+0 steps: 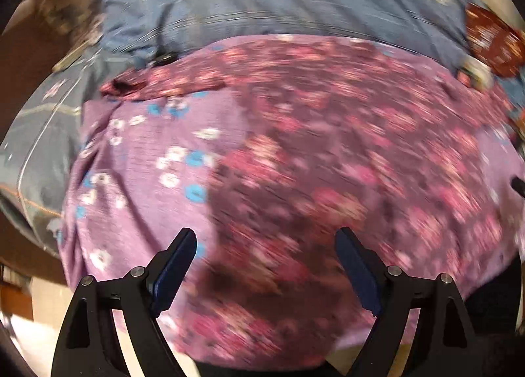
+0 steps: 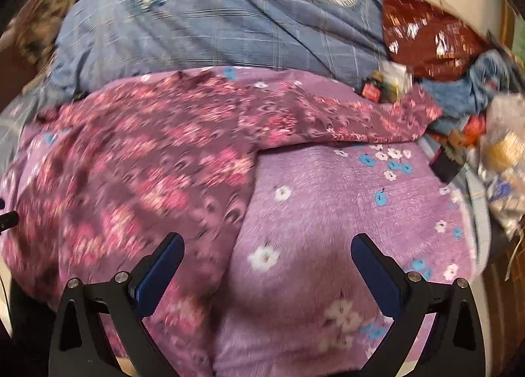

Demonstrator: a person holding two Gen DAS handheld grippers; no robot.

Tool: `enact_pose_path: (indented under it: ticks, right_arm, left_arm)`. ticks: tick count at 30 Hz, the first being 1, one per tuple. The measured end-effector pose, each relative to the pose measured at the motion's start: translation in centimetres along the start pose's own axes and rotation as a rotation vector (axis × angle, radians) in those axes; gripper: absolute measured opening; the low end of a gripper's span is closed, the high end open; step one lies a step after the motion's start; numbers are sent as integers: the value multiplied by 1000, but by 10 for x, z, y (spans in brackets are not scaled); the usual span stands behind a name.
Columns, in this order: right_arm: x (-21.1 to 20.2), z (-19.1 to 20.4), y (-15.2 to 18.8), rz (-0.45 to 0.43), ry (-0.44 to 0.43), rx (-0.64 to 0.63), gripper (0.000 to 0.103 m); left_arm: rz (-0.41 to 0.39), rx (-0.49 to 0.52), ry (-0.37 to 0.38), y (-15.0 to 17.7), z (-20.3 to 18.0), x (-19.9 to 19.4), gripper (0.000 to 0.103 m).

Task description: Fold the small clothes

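The left tool [image 1: 265, 239] was spread wide with nothing between its fingers, poised above the dark floral garment [image 1: 328, 147], which lay flat on a lilac blanket [image 1: 137, 160] printed with white and blue flowers. The right tool [image 2: 267, 246] was likewise wide open and empty, above the garment's right edge where it met the bare blanket [image 2: 344, 200]. One sleeve [image 2: 361, 118] of the garment stretched out to the right. Behind the blanket lay a blue checked bedcover [image 2: 213, 26], and at the far right a red patterned cloth [image 2: 426, 36] sat among a heap of clutter. Both views were motion-blurred.
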State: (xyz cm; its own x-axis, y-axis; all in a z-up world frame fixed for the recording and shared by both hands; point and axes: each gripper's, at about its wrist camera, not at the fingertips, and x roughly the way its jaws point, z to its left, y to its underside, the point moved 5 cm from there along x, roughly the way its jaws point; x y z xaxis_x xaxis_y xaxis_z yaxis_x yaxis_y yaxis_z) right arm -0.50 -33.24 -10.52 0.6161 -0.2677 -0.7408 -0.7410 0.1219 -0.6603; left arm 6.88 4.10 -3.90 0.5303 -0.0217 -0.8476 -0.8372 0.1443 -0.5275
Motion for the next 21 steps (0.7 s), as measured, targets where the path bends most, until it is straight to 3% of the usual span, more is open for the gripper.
enact_pose_path:
  ticks: [7,12,14,15,16,18,21]
  right_arm:
    - [56,-4,-25,32,-115,121,98]
    - [90,13,-33,30,-187,124,82]
    - [103,17,-31,35,-155,87,39]
    - [103,16,-34,13,-150,78,27]
    - [102,14,-35,-5,-167,78,6]
    - [100,7,-41,12,-231,117,3]
    - [92,-19,-61,-42,-249,184,3]
  left_arm:
    - [140,-67,-20,-19,13,49,86]
    - [208,-108,5,-19,17,76,86]
    - [217,-118,-1,-19,20,81,86]
    - [218,-121,-5,-19,22,81,86]
    - [214,-128,-9,-21,25,81,86]
    - [200,-147,-14,-26,31,80,86]
    - [198,-185,-18,-30,41,79,86]
